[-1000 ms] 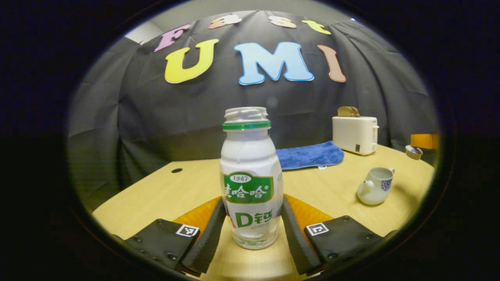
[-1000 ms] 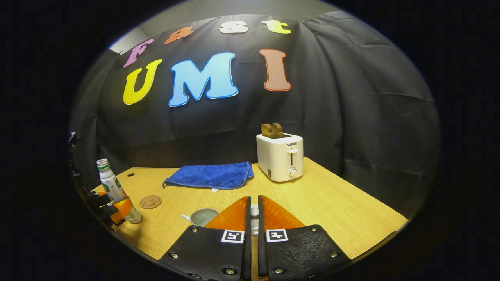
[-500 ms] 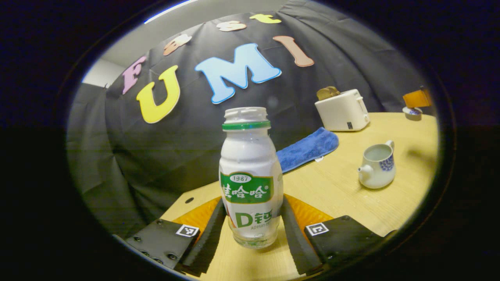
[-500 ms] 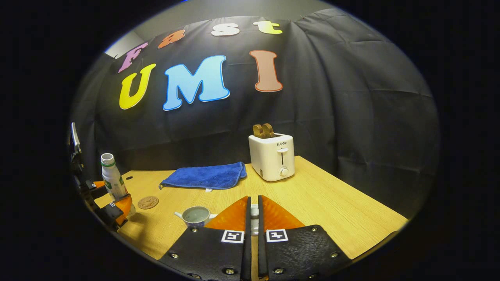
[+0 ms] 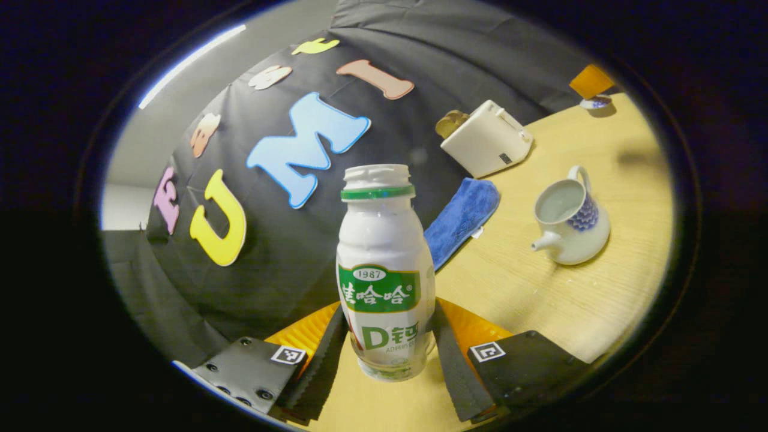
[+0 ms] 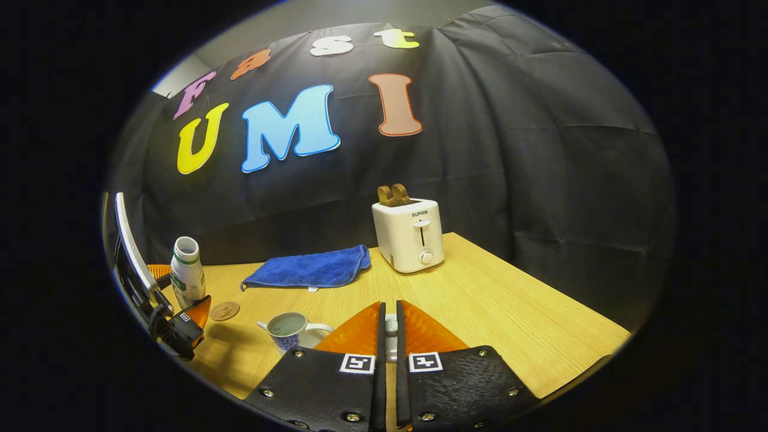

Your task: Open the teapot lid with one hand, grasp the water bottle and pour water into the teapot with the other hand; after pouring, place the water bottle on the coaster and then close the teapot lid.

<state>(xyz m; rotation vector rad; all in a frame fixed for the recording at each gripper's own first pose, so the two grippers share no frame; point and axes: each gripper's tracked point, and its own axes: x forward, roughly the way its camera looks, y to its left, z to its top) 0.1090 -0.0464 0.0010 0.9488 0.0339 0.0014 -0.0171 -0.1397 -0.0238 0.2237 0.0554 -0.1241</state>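
A pale wood-grain bench (image 6: 510,300) stands against a black cloth wall. In the left gripper view the left gripper (image 5: 387,354) has its jaws clamped on the lower body of a white plastic water bottle with a green label and open neck (image 5: 384,270), lifted and tilted (the bench horizon slants steeply behind it). The white ceramic teapot with blue pattern (image 5: 570,219) sits open on the bench, well apart from the bottle. In the right gripper view the right gripper (image 6: 390,336) has its jaws together on the small white teapot lid (image 6: 390,327). A round brown coaster (image 6: 225,311) lies near a folded blue towel (image 6: 309,268) and a white toaster (image 6: 409,235).
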